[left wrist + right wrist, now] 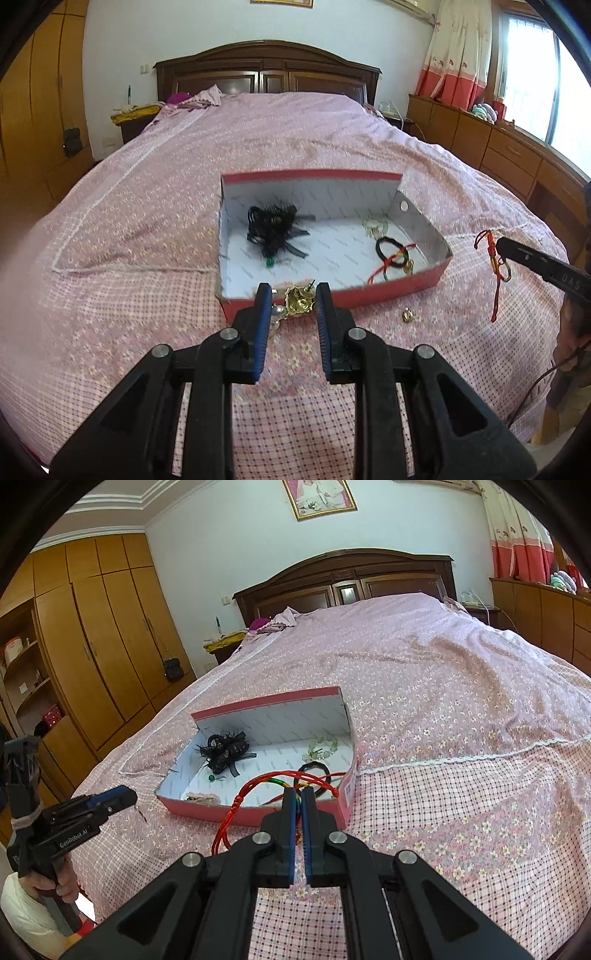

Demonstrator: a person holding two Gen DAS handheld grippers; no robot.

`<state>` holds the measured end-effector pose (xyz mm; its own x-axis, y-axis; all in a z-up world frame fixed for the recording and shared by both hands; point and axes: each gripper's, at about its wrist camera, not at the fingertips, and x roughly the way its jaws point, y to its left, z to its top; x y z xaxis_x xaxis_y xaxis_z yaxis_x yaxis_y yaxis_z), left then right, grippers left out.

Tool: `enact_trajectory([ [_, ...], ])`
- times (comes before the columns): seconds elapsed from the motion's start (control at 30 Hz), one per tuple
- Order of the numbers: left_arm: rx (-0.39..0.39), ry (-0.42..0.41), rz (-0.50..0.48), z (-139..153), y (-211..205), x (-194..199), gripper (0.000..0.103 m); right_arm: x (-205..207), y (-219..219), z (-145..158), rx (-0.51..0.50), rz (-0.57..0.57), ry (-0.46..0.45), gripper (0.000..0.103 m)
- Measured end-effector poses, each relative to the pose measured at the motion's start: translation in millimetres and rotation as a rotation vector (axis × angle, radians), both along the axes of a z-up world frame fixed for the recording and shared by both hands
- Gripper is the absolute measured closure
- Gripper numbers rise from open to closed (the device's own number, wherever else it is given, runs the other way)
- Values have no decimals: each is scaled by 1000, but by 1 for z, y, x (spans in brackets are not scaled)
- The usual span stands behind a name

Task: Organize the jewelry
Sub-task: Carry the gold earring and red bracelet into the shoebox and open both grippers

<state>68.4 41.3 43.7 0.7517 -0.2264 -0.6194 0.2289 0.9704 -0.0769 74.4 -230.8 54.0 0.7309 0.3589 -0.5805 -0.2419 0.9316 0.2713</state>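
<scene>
My left gripper is shut on a gold earring with a pearl, held just above the near wall of the red box. My right gripper is shut on a red cord bracelet with coloured threads, held at the box's near right corner. In the left wrist view that right gripper sits to the right of the box, the red cord bracelet dangling from it. Inside the box lie a black hair flower, a black hair tie and a clear bead bracelet.
A small gold piece lies on the pink bedspread just in front of the box. The left gripper and the hand holding it show at the bed's left edge. Wardrobes stand left, drawers right.
</scene>
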Motion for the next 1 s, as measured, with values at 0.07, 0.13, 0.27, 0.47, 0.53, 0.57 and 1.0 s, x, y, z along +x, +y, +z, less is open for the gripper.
enact_trajectory([
  [0.07,-3,-7,3,3,2,2,88,3,1,1,-1,2,-2,99],
  [0.13,-8,-9,5,6,4,6,87,5,1,3,-2,4,-5,99],
  [0.27,-5,-20,10,12,6,13,87,13,3,7,0,10,-12,99],
  [0.47,2,-35,13,19,7,26,87,26,7,11,-5,20,-26,99],
  [0.53,3,-38,16,20,8,31,87,31,9,12,-5,25,-30,99],
  [0.57,4,-38,17,20,9,33,87,33,10,13,-5,27,-31,99],
  [1.0,9,-27,8,15,1,72,87,72,24,15,-14,52,-47,99],
])
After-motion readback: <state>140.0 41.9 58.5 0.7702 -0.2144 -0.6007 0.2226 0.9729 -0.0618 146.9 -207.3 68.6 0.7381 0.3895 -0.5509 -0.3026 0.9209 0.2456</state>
